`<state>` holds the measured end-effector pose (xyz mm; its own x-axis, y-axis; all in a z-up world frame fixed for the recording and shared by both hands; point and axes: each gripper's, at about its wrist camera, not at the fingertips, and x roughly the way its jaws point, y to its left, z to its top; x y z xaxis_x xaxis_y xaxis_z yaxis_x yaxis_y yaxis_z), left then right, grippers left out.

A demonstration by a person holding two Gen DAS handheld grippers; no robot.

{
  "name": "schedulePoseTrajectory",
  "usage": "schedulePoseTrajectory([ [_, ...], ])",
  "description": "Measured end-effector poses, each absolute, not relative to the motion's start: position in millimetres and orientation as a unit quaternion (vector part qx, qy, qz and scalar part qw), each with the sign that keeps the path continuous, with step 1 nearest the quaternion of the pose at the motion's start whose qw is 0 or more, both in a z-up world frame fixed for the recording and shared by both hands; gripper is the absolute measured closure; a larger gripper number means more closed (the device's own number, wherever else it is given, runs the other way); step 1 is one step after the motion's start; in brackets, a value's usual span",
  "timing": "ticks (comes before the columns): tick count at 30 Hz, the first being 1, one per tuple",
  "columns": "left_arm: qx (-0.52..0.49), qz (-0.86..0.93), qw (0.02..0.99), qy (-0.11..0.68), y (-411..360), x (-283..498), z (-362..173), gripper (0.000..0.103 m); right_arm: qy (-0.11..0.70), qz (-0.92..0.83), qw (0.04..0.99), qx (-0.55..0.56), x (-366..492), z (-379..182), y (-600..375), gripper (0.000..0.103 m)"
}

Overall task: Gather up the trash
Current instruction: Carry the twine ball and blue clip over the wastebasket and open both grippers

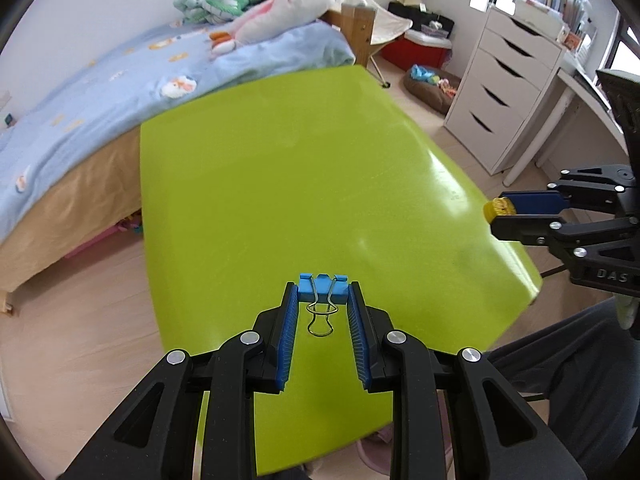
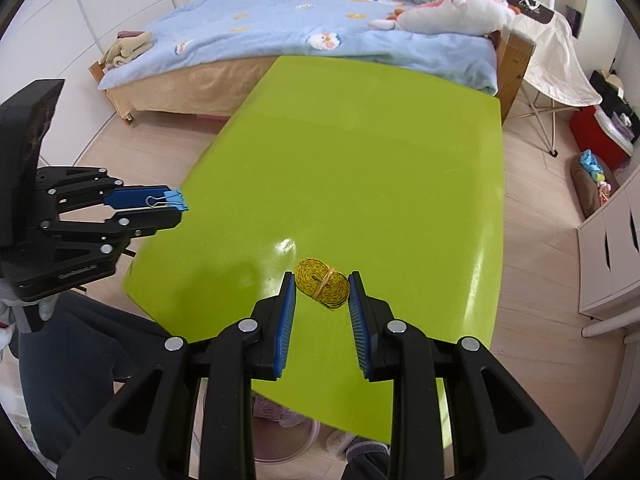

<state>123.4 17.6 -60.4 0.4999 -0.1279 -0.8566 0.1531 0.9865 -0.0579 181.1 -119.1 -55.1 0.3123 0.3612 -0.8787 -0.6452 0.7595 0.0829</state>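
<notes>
A blue binder clip with wire handles sits pinched between the blue pads of my left gripper, lifted above the lime-green table. The same clip shows at the tip of the left gripper in the right wrist view. My right gripper is shut on a coiled yellow measuring tape bound with a rubber band, held over the table. In the left wrist view that right gripper enters from the right edge with the yellow tape at its tip.
A bed with a blue blanket and plush toys borders the table's far side. A white drawer unit stands to the right. A person's dark-clad legs lie near the table's front edge. A pink bin sits below the table.
</notes>
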Motion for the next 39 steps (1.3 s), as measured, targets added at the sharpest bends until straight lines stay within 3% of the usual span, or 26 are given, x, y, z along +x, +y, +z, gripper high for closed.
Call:
schedulePoseTrajectory([
  [10, 0.011, -0.096, 0.885, 0.456, -4.7, 49.7, -32.6, 0.078, 0.462, 0.324, 0.816, -0.126, 110.5, -29.8, -149.7, 0.076],
  [24, -0.012, -0.119, 0.883, 0.454, -23.1, -25.0, -43.5, 0.078, 0.493, 0.348, 0.788, -0.124, 21.2, -53.1, -170.0, 0.076],
  [36, -0.015, -0.136, 0.880, 0.454, -28.6, -43.2, -42.0, 0.078, 0.513, 0.369, 0.766, -0.116, 2.1, -67.2, -166.5, 0.075],
  [38, -0.013, -0.136, 0.881, 0.453, -28.9, -44.3, -41.6, 0.078, 0.512, 0.366, 0.768, -0.117, 2.7, -66.4, -166.1, 0.067],
  [39, -0.013, -0.136, 0.881, 0.453, -28.6, -44.3, -41.8, 0.078, 0.511, 0.363, 0.770, -0.116, 4.2, -66.1, -167.8, 0.052],
])
